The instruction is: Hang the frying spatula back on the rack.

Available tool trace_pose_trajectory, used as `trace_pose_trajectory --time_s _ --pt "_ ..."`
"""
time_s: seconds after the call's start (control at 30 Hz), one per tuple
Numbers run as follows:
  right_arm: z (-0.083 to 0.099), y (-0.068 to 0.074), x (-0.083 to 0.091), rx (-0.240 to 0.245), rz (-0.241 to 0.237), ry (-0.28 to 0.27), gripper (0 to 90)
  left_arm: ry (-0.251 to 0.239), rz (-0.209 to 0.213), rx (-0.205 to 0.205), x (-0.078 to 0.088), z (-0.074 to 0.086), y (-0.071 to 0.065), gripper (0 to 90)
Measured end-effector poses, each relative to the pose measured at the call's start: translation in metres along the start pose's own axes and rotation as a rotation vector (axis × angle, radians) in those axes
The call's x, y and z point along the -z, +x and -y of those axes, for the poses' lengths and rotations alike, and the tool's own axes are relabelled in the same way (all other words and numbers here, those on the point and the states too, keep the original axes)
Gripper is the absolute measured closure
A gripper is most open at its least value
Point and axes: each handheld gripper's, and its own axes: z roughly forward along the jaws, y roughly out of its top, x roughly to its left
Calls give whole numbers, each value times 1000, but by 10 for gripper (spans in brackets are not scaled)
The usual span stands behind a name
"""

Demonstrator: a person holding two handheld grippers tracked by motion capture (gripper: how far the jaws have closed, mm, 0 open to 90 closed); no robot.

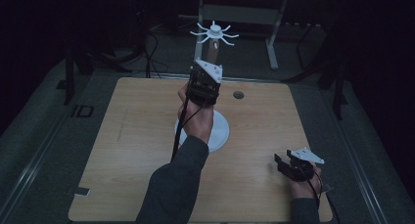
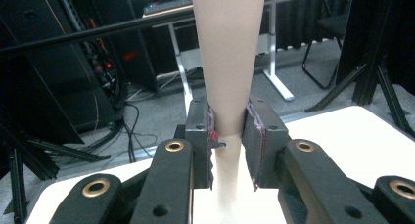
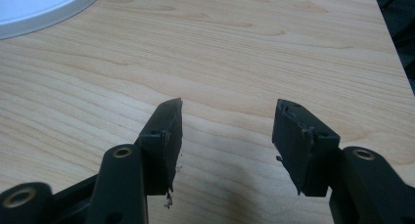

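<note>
Stand [image 1: 214,48] with white round base [image 1: 220,131] set upright mid-table [image 1: 122,150]; its beige pole [image 2: 229,62] clamped between jaws of left gripper [image 2: 229,136]. Right gripper [image 3: 226,136] held spread wide, nothing between jaws, low over table's near right corner.

In the high view the left forearm, in a dark sleeve, rises from the bottom centre of the frame to the middle, where the left hand [image 1: 198,123] holds the left claw [image 1: 205,79] raised, its grey plate uppermost. In the left gripper view its two black jaws stand close together, pressed on either side of a pale post [image 2: 227,57]. At the lower right of the high view the right hand [image 1: 304,184] holds the right claw [image 1: 283,161] low, pointing toward the upper left. In the right gripper view its jaws stand wide apart with nothing between them.
</note>
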Motion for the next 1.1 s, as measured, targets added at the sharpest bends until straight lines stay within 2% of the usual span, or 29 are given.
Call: trace_pose_trajectory --time_s 0.5,0.63,1.1 --pt "1 0 1 2 5 0 445 -32 18 -5 6 6 -1 724" --pt "1 0 1 4 3 4 444 -42 26 -18 10 7 -3 690" --pt "1 0 1 6 4 6 442 -37 91 -15 13 11 3 568"
